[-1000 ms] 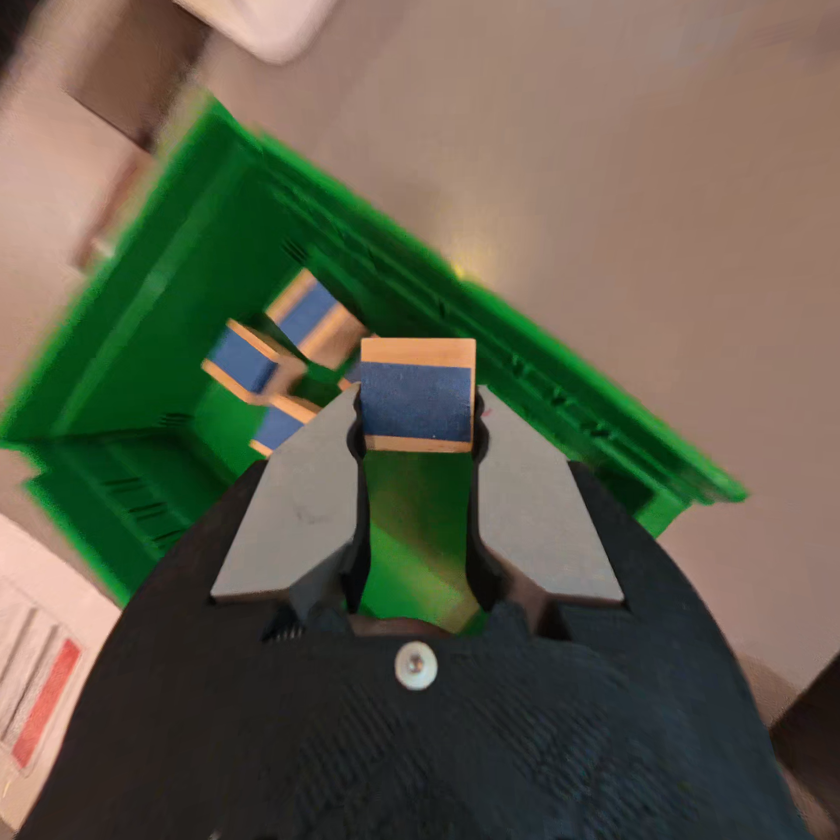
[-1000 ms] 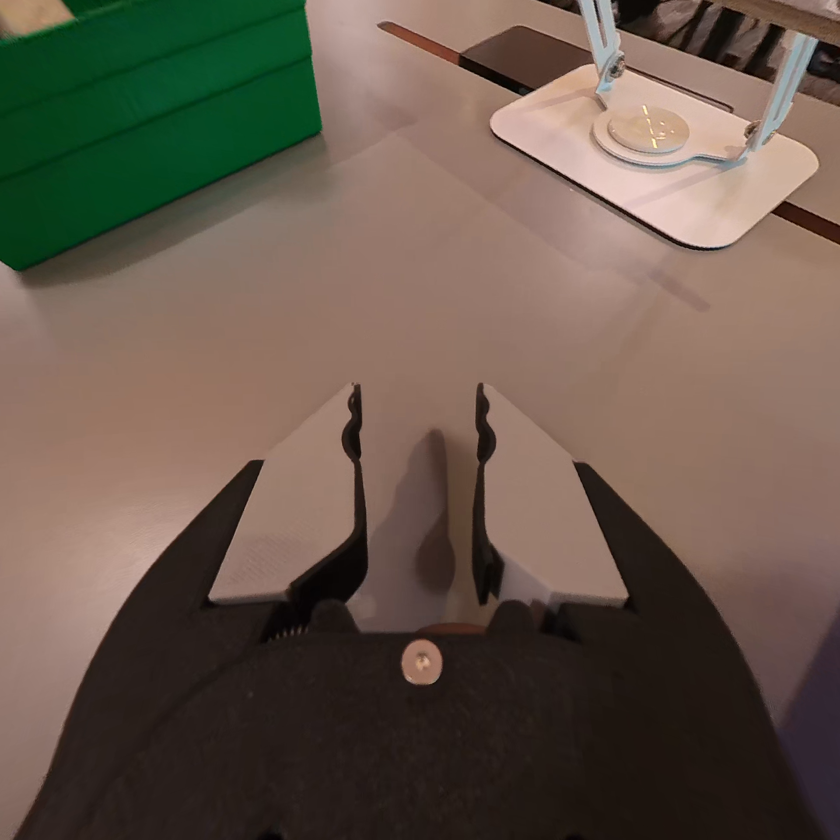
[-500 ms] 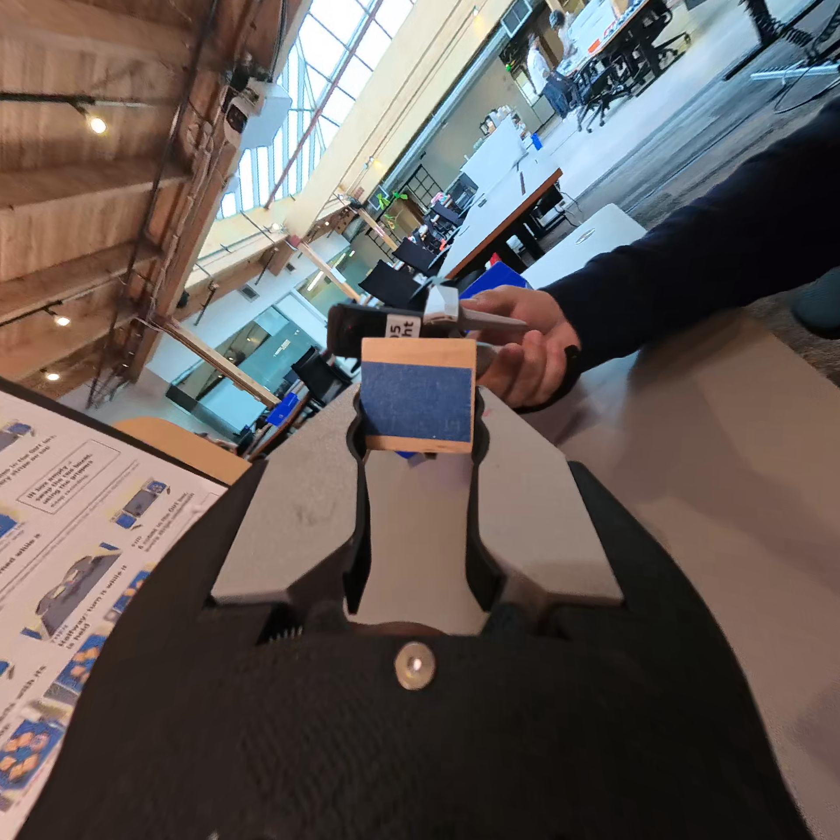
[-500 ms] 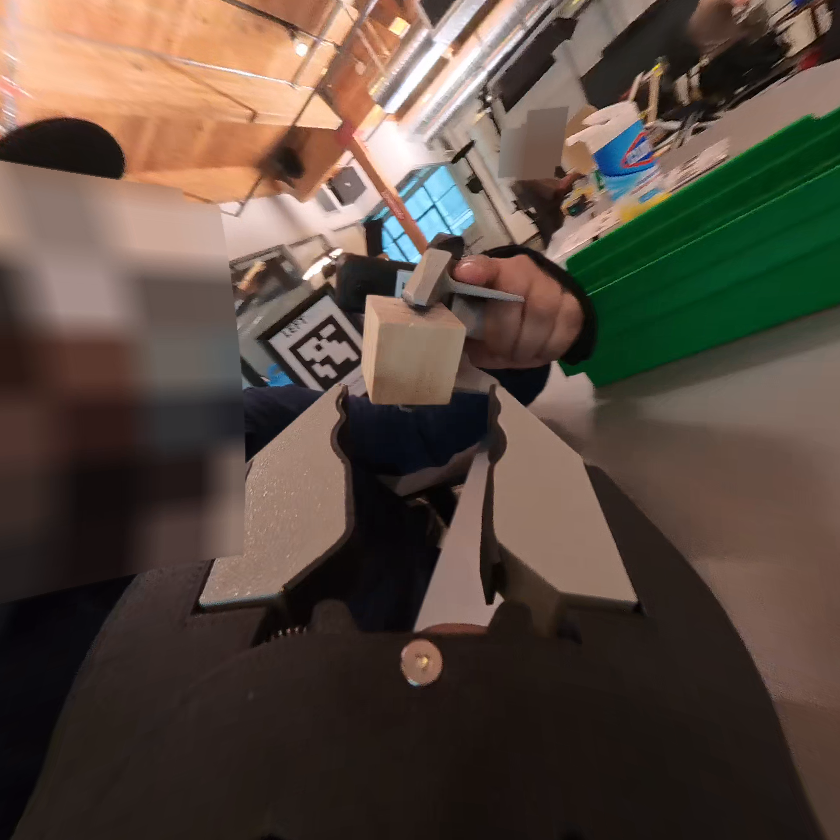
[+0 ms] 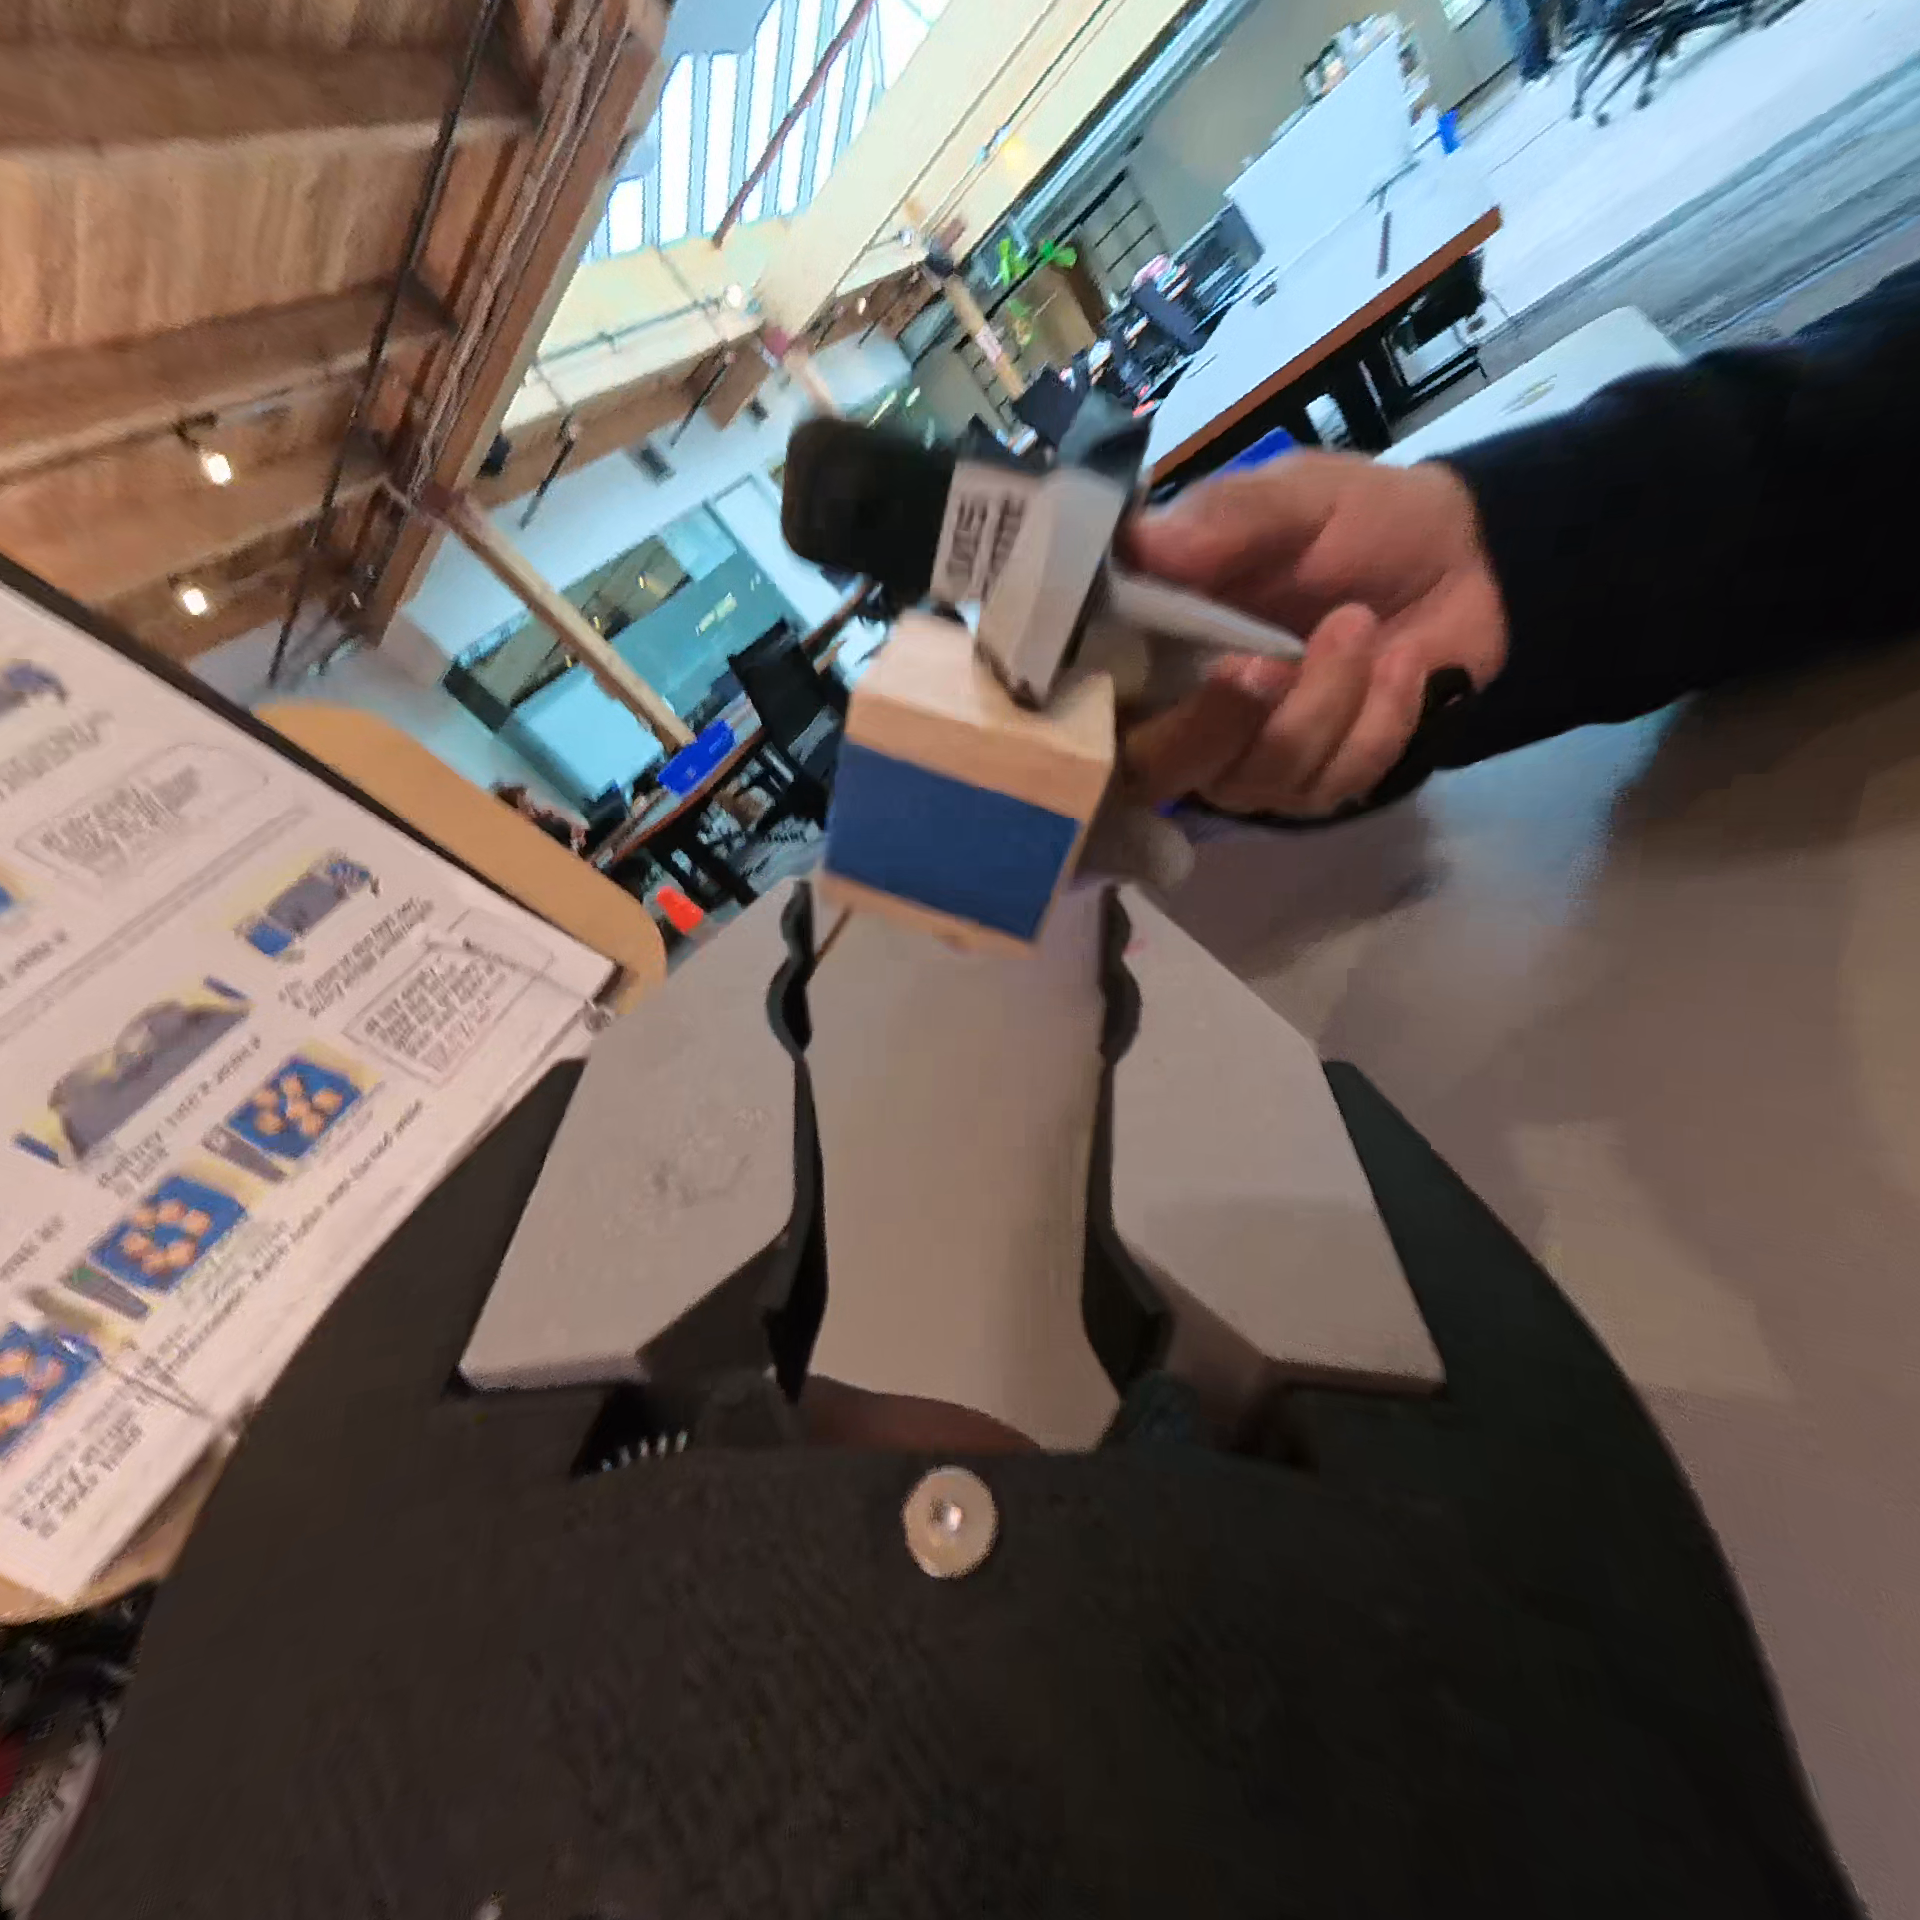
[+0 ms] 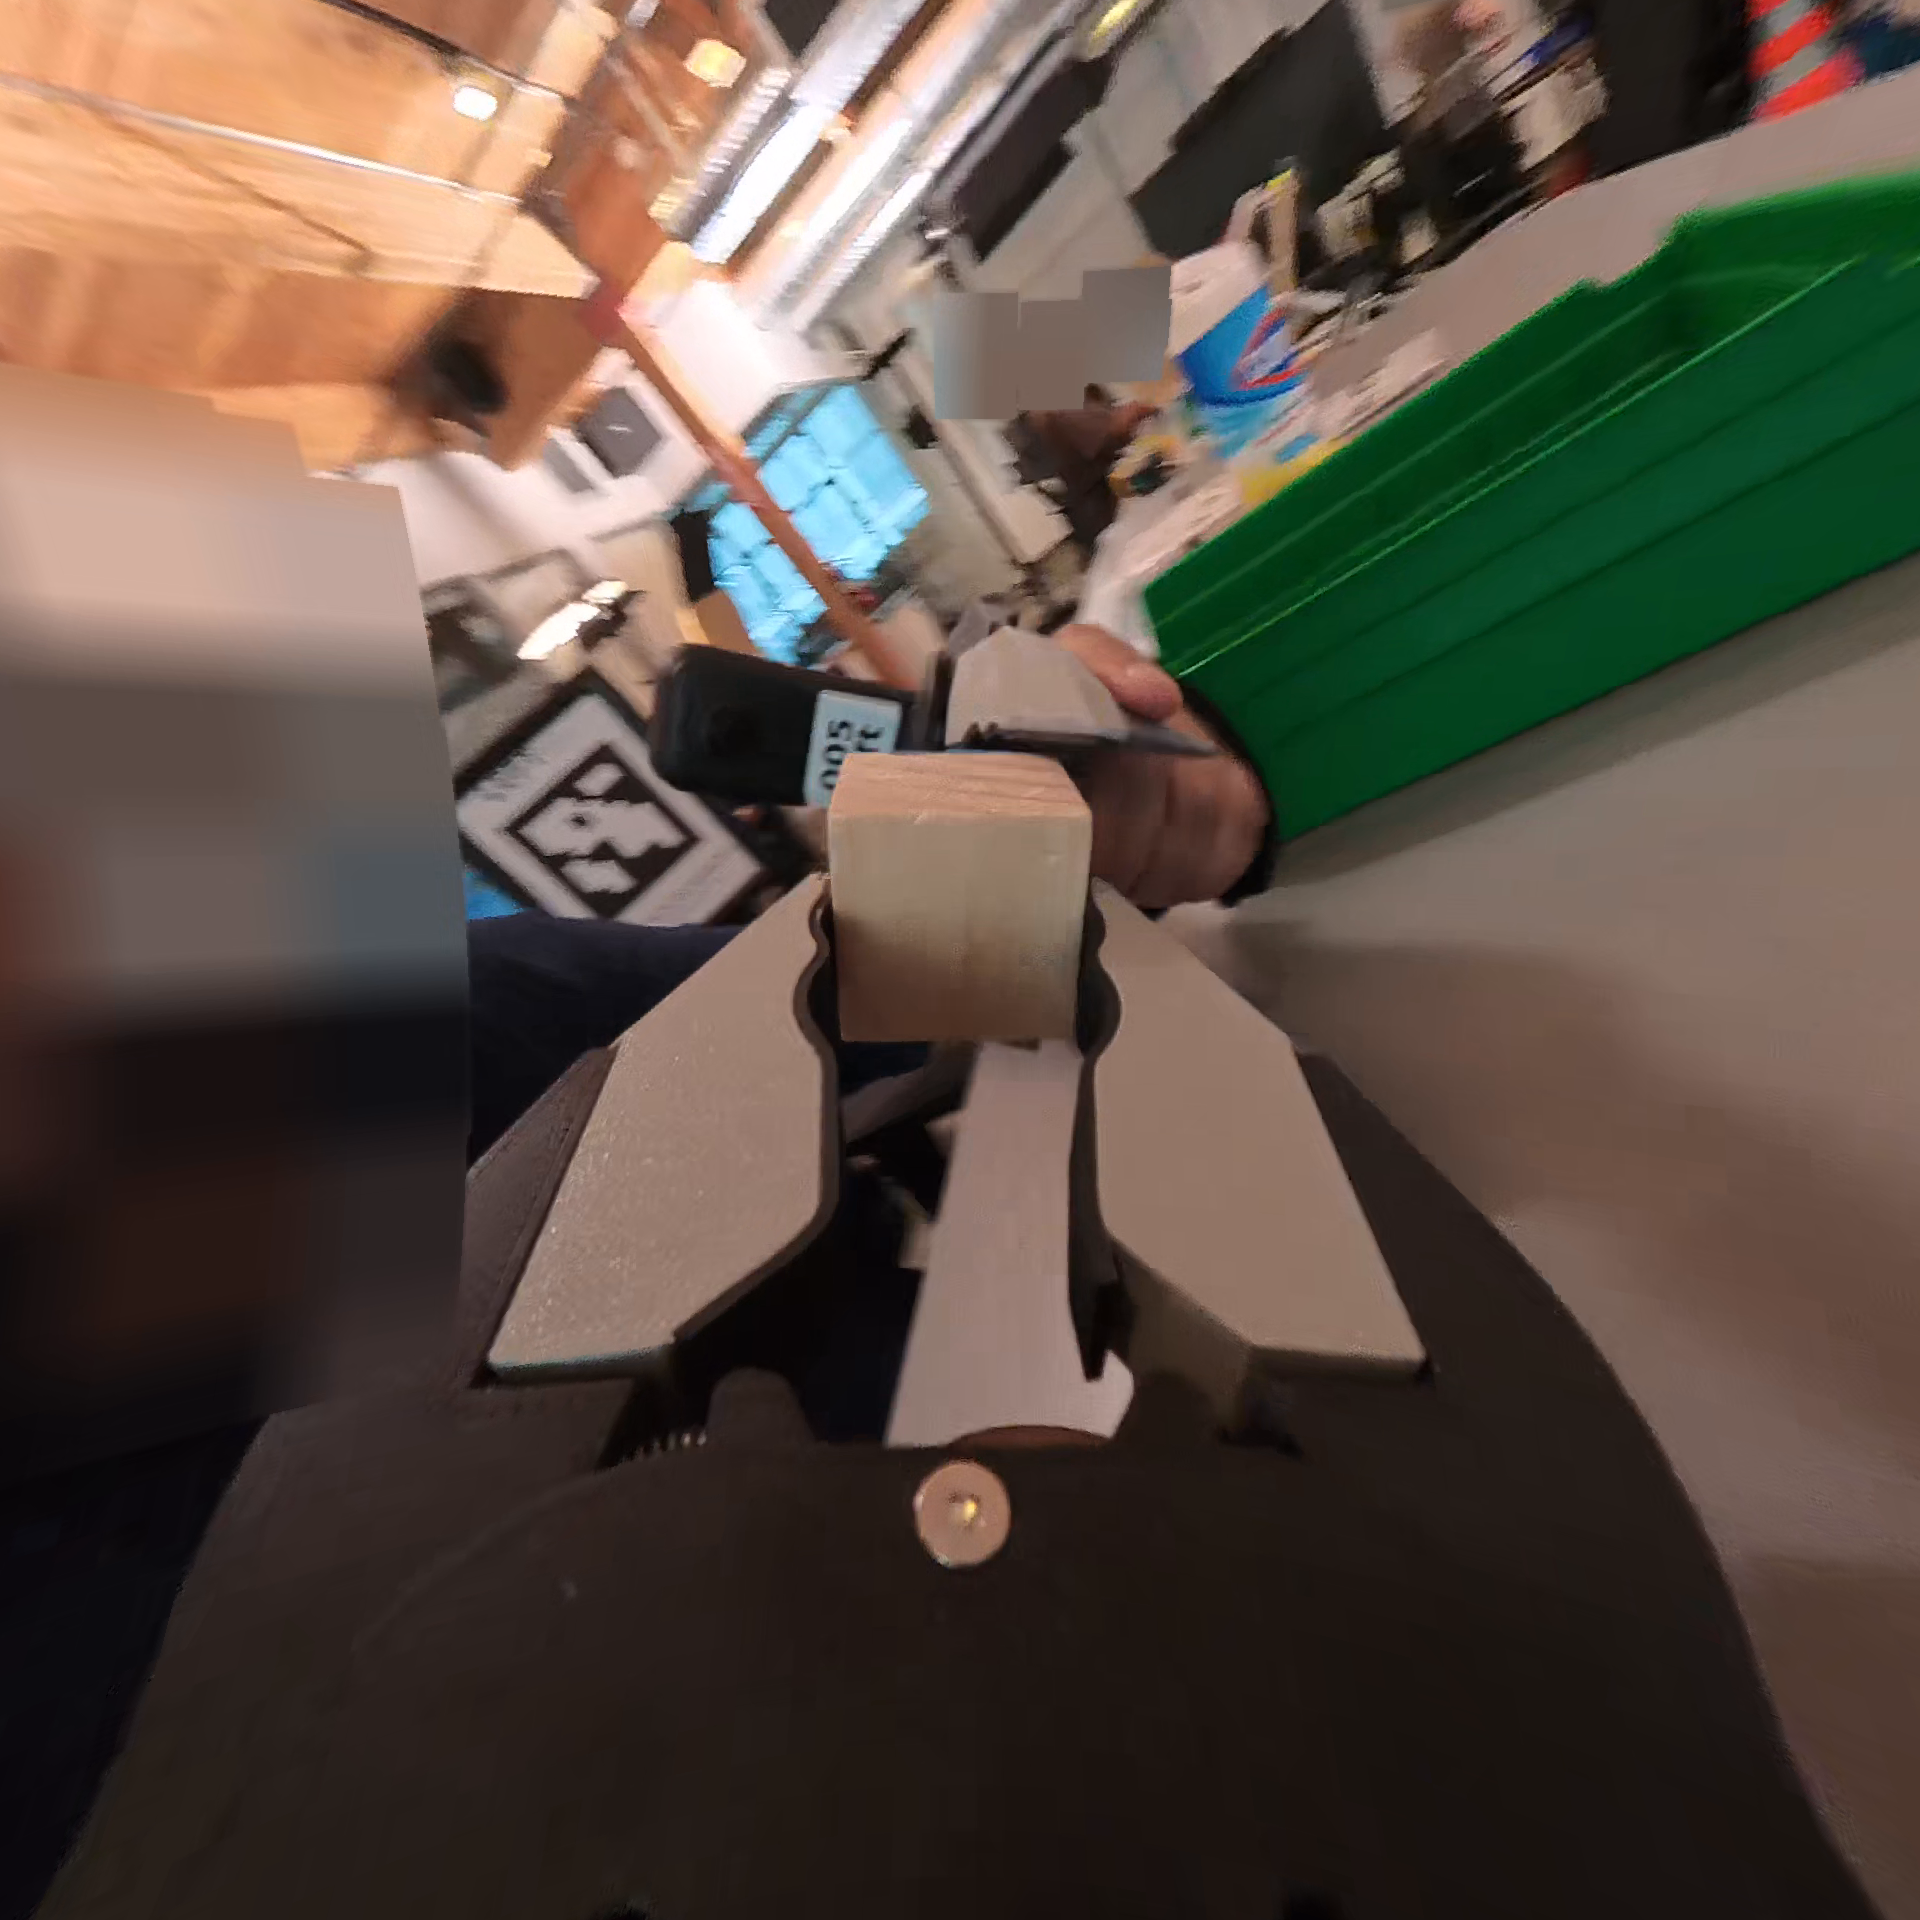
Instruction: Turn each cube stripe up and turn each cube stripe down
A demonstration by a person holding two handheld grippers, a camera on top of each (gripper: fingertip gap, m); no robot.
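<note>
Held in mid-air above the grey desk (image 5: 1662, 1039): one wooden cube with a blue stripe (image 5: 961, 821), centre of the left wrist view, tilted, stripe face turned to that camera. Seen from the right wrist view at centre frame, plain wood face forward, wedged between the grey fingertips of the right gripper (image 6: 956, 935), clenched on its two side faces. Looks like a hand-over in the air, so that the cube can be re-gripped on other faces and set down with the stripe turned.

Left gripper (image 5: 956, 935) at lower centre of its view, jaws apart, the cube just past the tips and skewed to them rather than square between them; judged released, though contact at the very tips is hard to rule out through the blur. A hand (image 5: 1320, 644) at right of frame carrying the right gripper.

Room for moving: open air around the cube on all sides. Green plastic bin (image 6: 1558, 582) at upper right of the right wrist view, well apart, its near wall and rim the closest edge to mind on the way back. Printed instruction sheet (image 5: 208, 1039) propped at left of the left wrist view, near that gripper's body. Bare desk below for a set-down.
</note>
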